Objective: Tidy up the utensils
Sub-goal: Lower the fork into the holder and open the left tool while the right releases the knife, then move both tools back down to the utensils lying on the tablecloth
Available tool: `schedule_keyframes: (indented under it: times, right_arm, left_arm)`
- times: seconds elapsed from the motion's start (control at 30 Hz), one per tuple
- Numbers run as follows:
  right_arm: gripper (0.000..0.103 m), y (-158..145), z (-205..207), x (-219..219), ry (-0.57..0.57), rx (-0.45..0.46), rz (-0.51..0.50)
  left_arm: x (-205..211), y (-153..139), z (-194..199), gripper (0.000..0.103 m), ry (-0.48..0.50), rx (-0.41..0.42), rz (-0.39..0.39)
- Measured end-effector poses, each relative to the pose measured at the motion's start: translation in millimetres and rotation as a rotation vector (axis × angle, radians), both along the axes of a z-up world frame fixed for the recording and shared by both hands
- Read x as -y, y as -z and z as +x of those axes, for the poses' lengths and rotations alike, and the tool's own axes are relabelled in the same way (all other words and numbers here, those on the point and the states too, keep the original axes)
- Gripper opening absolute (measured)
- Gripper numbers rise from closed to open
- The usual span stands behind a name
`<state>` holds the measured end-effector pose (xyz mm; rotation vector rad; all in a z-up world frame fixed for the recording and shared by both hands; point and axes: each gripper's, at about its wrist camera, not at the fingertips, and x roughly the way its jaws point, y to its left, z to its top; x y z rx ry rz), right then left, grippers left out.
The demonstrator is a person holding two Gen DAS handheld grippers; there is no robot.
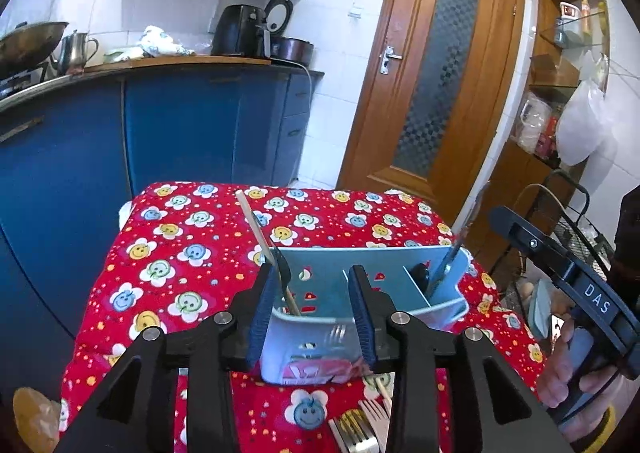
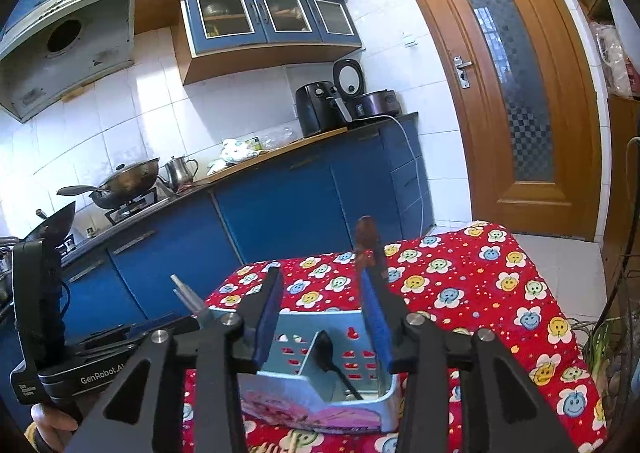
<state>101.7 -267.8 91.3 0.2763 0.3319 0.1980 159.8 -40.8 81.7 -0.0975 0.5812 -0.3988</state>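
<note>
The left gripper [image 1: 316,285] stands partly open, with nothing pressed between its blue pads. Straight ahead of it, between the two fingers, is the light-blue plastic utensil holder with cut-out holes and inner dividers [image 1: 372,265], which stands on the red quilted cloth printed with smiling flowers [image 1: 192,241]. A pale wooden chopstick [image 1: 256,227] leans in the holder's compartment just beside the left finger, but I cannot tell if it touches the pad. Below the gripper, silver metal forks [image 1: 360,429] lie on the cloth.

The right gripper [image 2: 322,289] is also partly open and holds nothing. In front of it, inside the holder, a black spoon [image 2: 326,349] leans against a divider. A utensil with a brown handle [image 2: 366,239] stands just beside its right finger.
</note>
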Motion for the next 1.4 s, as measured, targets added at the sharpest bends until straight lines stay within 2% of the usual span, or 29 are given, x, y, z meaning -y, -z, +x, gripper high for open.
schedule_keyframes:
  times: [0.07,0.23,0.5,0.87,1.4]
  right_arm:
    - [0.051,-2.4,-5.0,-2.1,-0.004,0.000,-0.007]
    - [0.052,-6.0,-20.9,-6.2,-0.006,-0.005,-0.029]
    - [0.054,-1.4,-47.8,-8.2,0.014,-0.078,-0.020]
    - [0.059,16.4,-83.7,-5.3,0.015,-0.151,-0.002]
    - [0.063,50.7,-114.8,5.7,0.034,-0.247,0.005]
  left_arm:
    - [-1.8,-1.5,-5.3,0.042,-0.005,0.002,0.001]
    - [-3.5,-1.3,-20.1,0.049,-0.015,-0.018,0.053]
    - [-11.1,2.2,-47.7,0.055,-0.006,-0.057,0.060]
    - [-12.8,17.1,-76.5,0.057,-0.005,-0.107,0.087]
    - [-11.0,47.2,-91.8,0.057,-0.028,-0.208,0.133]
